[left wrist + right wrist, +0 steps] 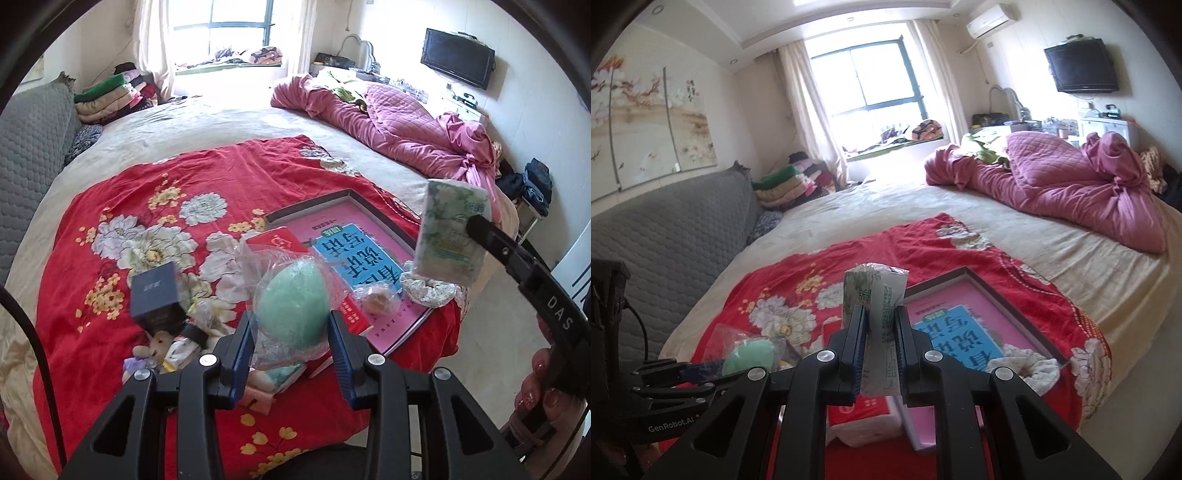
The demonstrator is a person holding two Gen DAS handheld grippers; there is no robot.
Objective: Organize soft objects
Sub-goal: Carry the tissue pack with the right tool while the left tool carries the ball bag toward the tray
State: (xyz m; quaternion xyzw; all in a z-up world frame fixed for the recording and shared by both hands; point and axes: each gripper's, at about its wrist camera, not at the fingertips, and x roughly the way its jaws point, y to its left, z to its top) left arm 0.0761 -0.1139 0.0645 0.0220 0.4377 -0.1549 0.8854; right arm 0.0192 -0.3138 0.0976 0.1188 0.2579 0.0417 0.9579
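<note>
Left tongs (291, 334) closed on a green egg-shaped sponge (293, 306) in a clear plastic bag (280, 350), blue pads (341, 347) pressing on both sides. Sponge up in the air above the red flowered blanket (207, 173), not touching it. Seen too from the right wrist view, low on the left, sponge (748, 355) at the tip of the left tongs.

Right tongs (881, 345) shut tight on a pack of tissues (875, 295) with green leaves printed on it. Pack standing upright between the pads, top sticking out above them. Same pack (452, 229) up in the air on the right in the left wrist view, above the edge of the bed (229, 122). Part of a hand (539, 387) low in that corner, on the black handle.

Lying on the red blanket below: a dark picture frame (354, 197) with a pink and blue book (364, 254) on it, a red tissue pack (275, 240) beside the book, a white frilly scrunchie (428, 291) touching the book's right side. To the left, a dark blue box (157, 291), tilted. Just beside it, a small plush toy (157, 350) and other little things, too jumbled to tell.

Far off on the bed, a bunched pink quilt (395, 122). Gray sofa (665, 240) along the left side.
</note>
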